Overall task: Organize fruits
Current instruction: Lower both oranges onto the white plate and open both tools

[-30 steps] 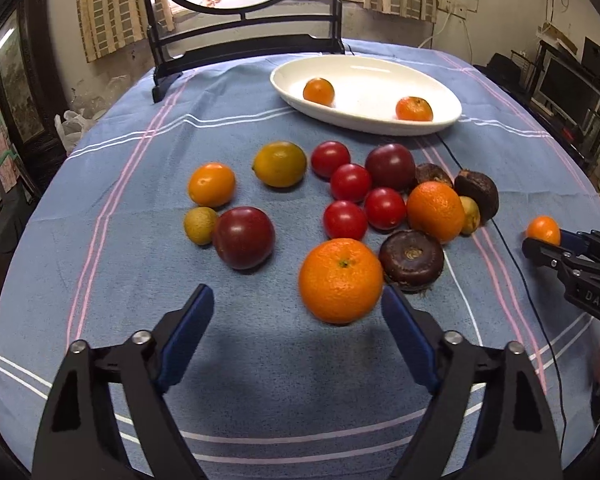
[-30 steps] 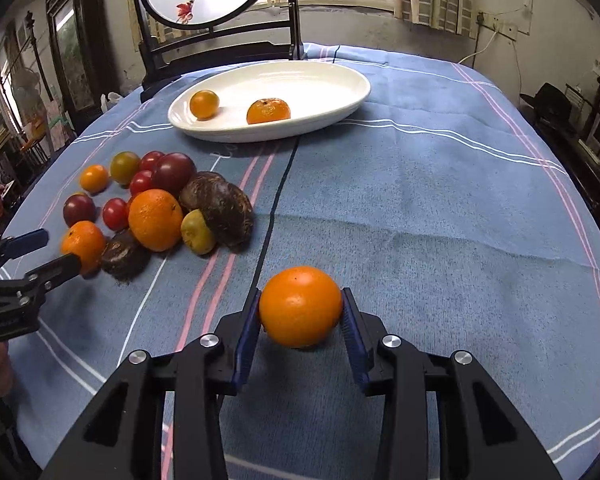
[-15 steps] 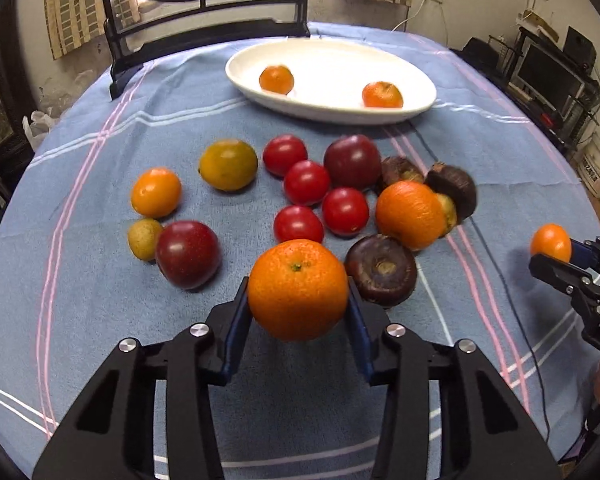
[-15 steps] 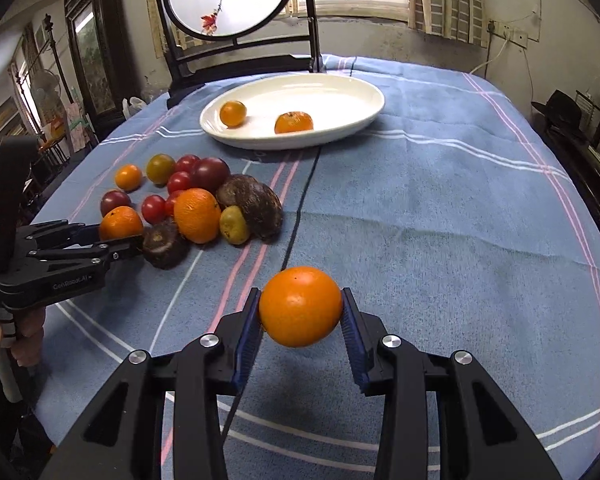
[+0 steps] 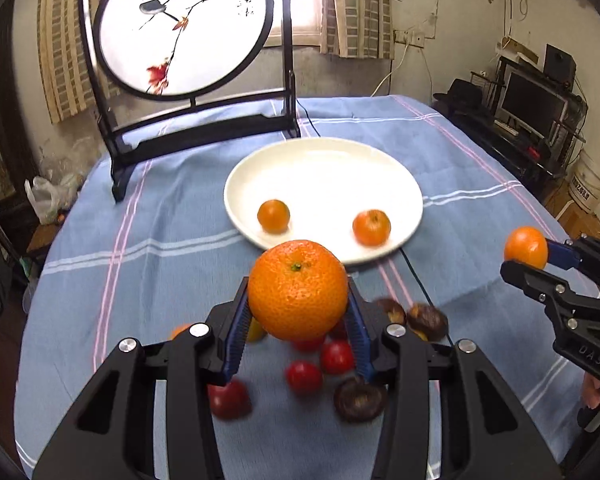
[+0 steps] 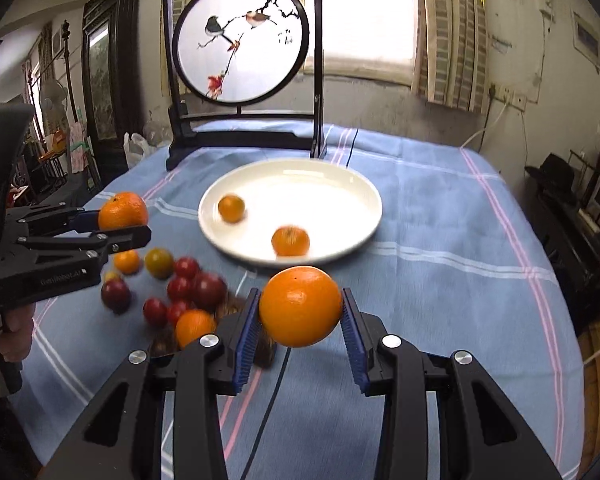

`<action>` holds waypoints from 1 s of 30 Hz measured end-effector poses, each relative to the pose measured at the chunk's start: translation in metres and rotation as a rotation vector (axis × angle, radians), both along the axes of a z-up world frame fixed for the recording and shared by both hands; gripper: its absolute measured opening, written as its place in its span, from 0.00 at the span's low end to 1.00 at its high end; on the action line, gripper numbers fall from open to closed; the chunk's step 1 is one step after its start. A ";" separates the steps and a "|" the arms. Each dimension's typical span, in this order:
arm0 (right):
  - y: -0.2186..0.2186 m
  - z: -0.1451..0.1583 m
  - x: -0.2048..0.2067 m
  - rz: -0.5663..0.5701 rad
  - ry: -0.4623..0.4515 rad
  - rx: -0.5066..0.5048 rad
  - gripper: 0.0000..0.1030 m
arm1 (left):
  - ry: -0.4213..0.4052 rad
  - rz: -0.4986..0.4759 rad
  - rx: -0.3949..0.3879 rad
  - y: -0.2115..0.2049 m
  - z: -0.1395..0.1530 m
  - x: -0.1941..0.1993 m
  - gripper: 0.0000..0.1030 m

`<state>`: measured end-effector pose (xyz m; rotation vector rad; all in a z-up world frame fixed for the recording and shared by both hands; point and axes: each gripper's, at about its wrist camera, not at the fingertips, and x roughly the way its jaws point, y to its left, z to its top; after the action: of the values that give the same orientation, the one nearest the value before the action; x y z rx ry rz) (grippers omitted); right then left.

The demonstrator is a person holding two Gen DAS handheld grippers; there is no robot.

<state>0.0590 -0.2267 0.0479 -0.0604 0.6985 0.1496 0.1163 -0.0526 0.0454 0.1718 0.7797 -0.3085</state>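
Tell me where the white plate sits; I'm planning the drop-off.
In both wrist views the white plate lies mid-table on the blue cloth, before the round bird screen, holding two small oranges.

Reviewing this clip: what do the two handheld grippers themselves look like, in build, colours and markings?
Both are the same: the left gripper and right gripper have matte black angular frames with cut-out openings, silver round bolt heads at the joints, and blue ribbed finger pads. Pale lettering marks the frame sides, too blurred to read. No sleeves show.
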 end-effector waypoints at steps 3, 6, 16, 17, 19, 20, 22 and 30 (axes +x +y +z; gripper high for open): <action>0.003 0.004 0.030 0.002 -0.006 0.016 0.38 | 0.013 0.001 -0.006 -0.009 0.001 0.027 0.42; 0.005 0.000 0.067 -0.006 0.009 0.024 0.38 | 0.042 0.006 -0.014 -0.021 -0.006 0.061 0.42; 0.012 -0.054 0.166 -0.066 0.123 -0.043 0.39 | 0.125 0.093 -0.003 -0.048 -0.046 0.160 0.42; 0.012 -0.059 0.169 -0.067 0.131 -0.040 0.39 | 0.135 0.095 -0.003 -0.048 -0.050 0.165 0.42; 0.011 -0.066 0.178 -0.062 0.147 -0.013 0.39 | 0.147 0.103 0.013 -0.052 -0.058 0.173 0.42; 0.011 -0.068 0.181 -0.063 0.157 -0.003 0.43 | 0.147 0.109 0.027 -0.054 -0.061 0.175 0.43; 0.008 -0.065 0.182 -0.081 0.141 0.019 0.66 | 0.121 0.126 0.062 -0.058 -0.062 0.175 0.49; 0.005 -0.048 0.145 -0.063 0.104 0.014 0.73 | 0.019 0.126 0.012 -0.041 -0.023 0.129 0.80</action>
<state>0.2035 -0.2215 -0.0004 -0.0171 0.8025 0.0982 0.2454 -0.0933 0.0229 0.1306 0.8074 -0.1862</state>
